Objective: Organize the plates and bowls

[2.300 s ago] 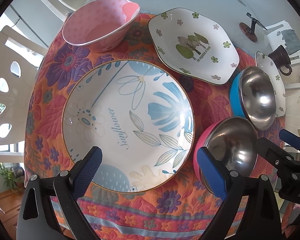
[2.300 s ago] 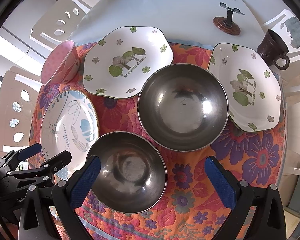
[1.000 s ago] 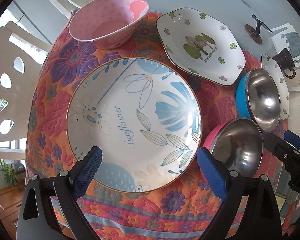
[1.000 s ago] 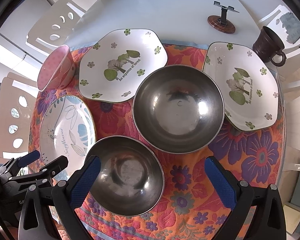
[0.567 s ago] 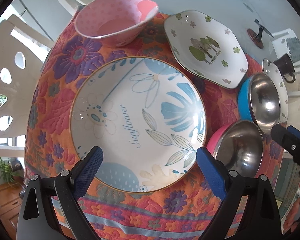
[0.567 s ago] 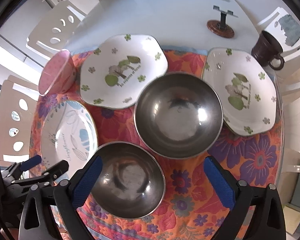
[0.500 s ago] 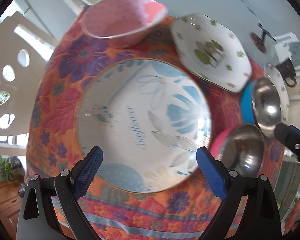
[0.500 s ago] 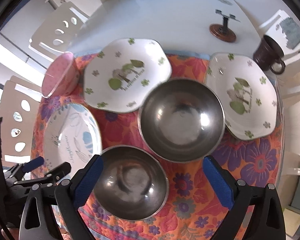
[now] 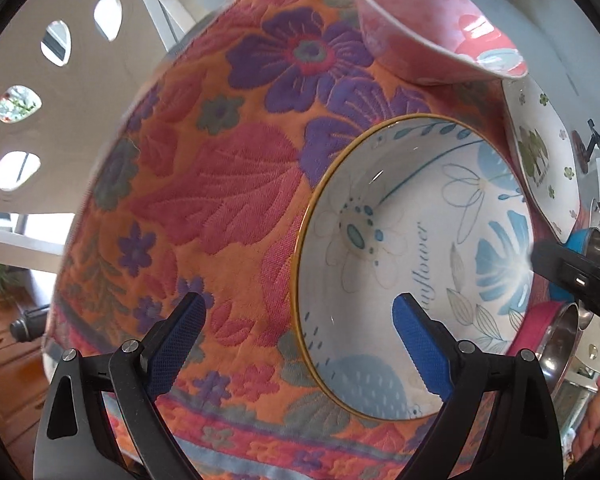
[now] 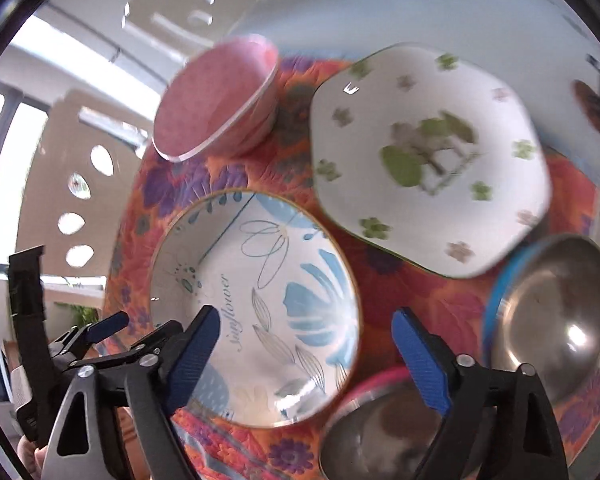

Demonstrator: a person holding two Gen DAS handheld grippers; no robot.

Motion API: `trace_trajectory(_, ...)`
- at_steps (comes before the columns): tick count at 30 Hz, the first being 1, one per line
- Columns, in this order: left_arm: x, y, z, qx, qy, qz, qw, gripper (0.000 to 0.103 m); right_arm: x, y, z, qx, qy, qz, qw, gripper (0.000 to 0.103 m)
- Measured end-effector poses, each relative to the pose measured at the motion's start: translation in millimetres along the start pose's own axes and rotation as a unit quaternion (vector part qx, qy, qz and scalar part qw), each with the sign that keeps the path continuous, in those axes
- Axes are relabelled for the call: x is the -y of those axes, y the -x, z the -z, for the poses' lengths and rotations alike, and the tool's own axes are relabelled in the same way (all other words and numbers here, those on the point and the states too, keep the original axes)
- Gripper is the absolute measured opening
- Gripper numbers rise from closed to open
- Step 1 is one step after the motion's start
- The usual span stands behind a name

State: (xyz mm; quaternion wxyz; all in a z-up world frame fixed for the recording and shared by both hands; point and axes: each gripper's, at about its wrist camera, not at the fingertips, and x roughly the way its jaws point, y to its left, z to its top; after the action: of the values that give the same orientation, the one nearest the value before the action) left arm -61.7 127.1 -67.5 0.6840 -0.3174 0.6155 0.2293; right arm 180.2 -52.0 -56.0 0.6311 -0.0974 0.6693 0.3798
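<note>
Grippers sit nearest: the left gripper (image 9: 296, 314) and the right gripper (image 10: 306, 330) both have jaws spread wide, holding nothing. Just past them, on the flowery cloth (image 9: 204, 200), lies the blue plate (image 9: 416, 256) reading "Sunflower". Farther back sits the pink bowl (image 10: 216, 100).

The sunflower plate (image 9: 412, 264) is being viewed closely from its left by the left wrist camera, and from higher above (image 10: 256, 308) by the right, both facing forward.
</note>
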Motion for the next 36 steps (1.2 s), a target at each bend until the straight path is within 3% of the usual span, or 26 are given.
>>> trace_trajectory(3,-3.9,-5.7,0.5,-0.002,0.002,0.001,1.0000,0.091,3.3,-22.9,-8.1,-0.033,0.008,0.031,0.999,0.084)
trace_trajectory(8,5.5,-12.4,15.8,-0.015,0.000,-0.017,0.9997,0.083,9.7,-43.7,-11.1,-0.064,0.009,0.035,0.997,0.082)
trace_trajectory(14,27.3,-21.7,13.0,-0.011,-0.002,-0.022,0.9997,0.083,20.7,-56.4,-16.4,-0.074,-0.010,0.006,0.997,0.081)
trace_trajectory(24,48.6,-20.5,-12.0,0.020,-0.026,-0.004,0.9994,0.072,6.5,-61.0,-12.3,-0.055,0.032,0.029,0.998,0.081)
trace_trajectory(27,69.7,-23.3,-14.7,0.023,-0.046,-0.006,0.9987,0.072,-4.3,-61.4,-10.3,-0.045,0.042,0.033,0.998,0.066)
trace_trajectory(28,73.3,-22.9,-14.8,0.026,-0.043,-0.007,0.9987,0.071,-6.0,-60.4,-9.8,-0.038,0.040,0.021,0.998,0.056)
trace_trajectory(36,69.4,-16.0,-11.3,0.036,-0.041,0.009,0.9985,0.069,-4.3,-52.4,-6.4,-0.035,0.036,-0.005,0.999,0.053)
